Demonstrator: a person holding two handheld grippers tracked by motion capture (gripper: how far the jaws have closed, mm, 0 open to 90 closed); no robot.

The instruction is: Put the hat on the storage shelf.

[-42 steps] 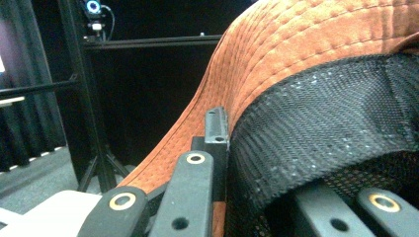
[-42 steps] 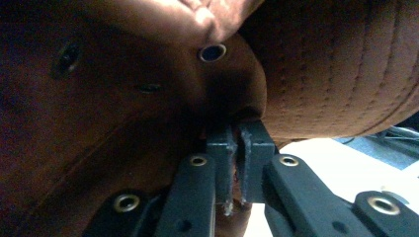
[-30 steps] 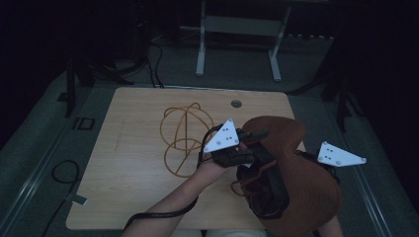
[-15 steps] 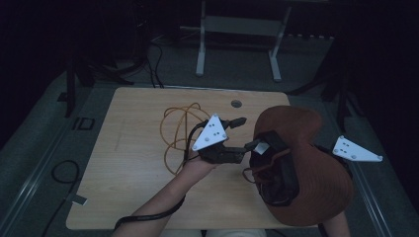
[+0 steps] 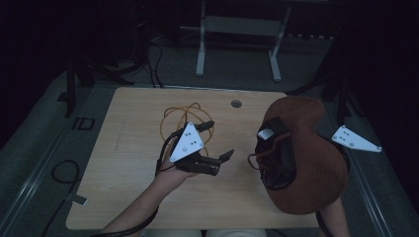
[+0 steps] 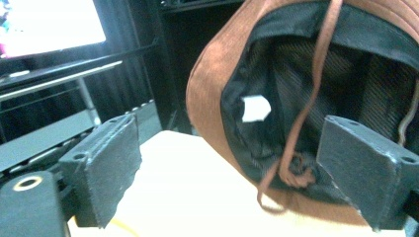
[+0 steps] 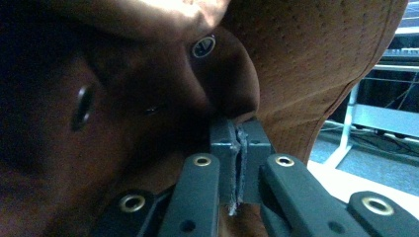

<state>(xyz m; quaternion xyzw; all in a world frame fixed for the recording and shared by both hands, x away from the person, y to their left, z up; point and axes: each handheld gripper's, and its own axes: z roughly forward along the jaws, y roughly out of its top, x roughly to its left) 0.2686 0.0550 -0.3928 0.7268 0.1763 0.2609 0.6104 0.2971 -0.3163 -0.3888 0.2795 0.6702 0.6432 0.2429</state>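
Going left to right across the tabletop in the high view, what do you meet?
Orange cable loop → left tool, jaws open → brown hat → grey plate of the right tool.

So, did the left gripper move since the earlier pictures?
Yes. The left gripper drew away leftward from the brown hat, toward the orange cable; its jaws have just been opening, nothing between them.

- High view: fixed above, looks fwd/down over whole table [image 5: 128, 148], far.
- Left gripper view: level across tabletop, near the brown hat [image 6: 217, 74], shared w/ high view [image 5: 316, 168].
- Right gripper view: pressed up against hat fabric, v. close.
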